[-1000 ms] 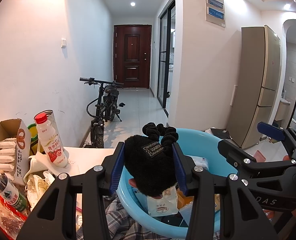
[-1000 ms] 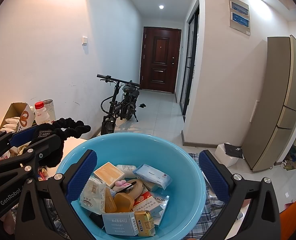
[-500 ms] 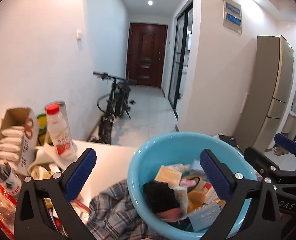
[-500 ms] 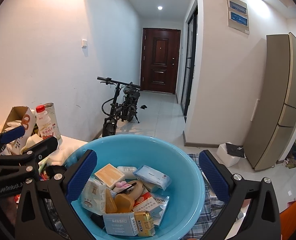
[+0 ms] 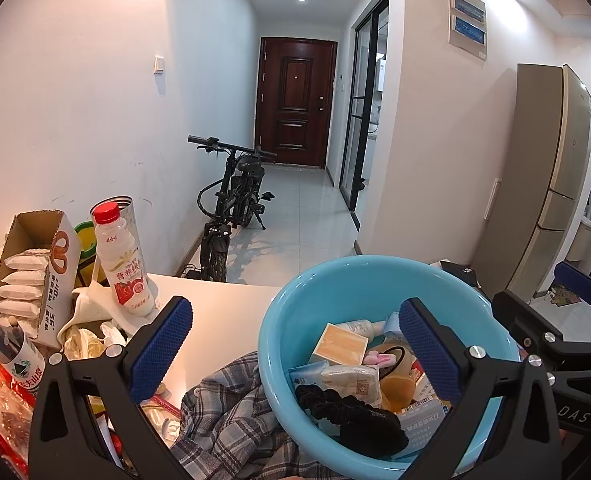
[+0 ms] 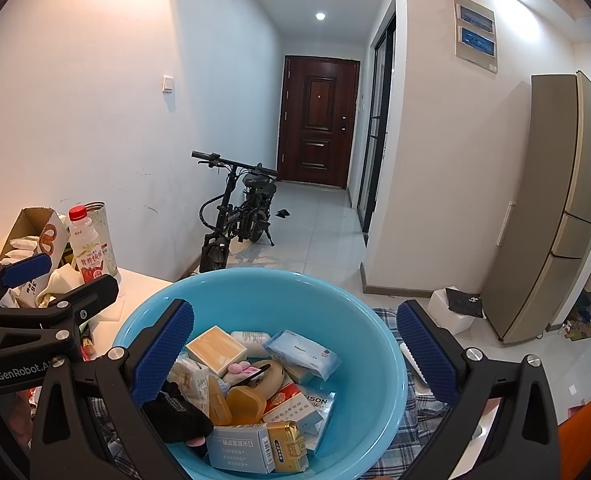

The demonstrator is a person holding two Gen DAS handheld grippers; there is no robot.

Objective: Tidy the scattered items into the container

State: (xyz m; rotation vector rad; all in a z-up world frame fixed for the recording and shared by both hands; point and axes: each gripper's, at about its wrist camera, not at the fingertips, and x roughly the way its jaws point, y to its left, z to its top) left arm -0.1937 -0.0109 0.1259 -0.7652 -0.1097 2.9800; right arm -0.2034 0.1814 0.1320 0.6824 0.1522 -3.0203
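Both claws, left gripper (image 5: 295,344) and right gripper (image 6: 295,350), hang released at lower frame over the blue basin (image 5: 359,280), black glove (image 5: 351,412) inside

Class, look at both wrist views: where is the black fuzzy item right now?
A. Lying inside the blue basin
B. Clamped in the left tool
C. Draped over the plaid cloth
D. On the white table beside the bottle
A: the black fuzzy item lies among the packets inside the blue basin; no tool touches it.
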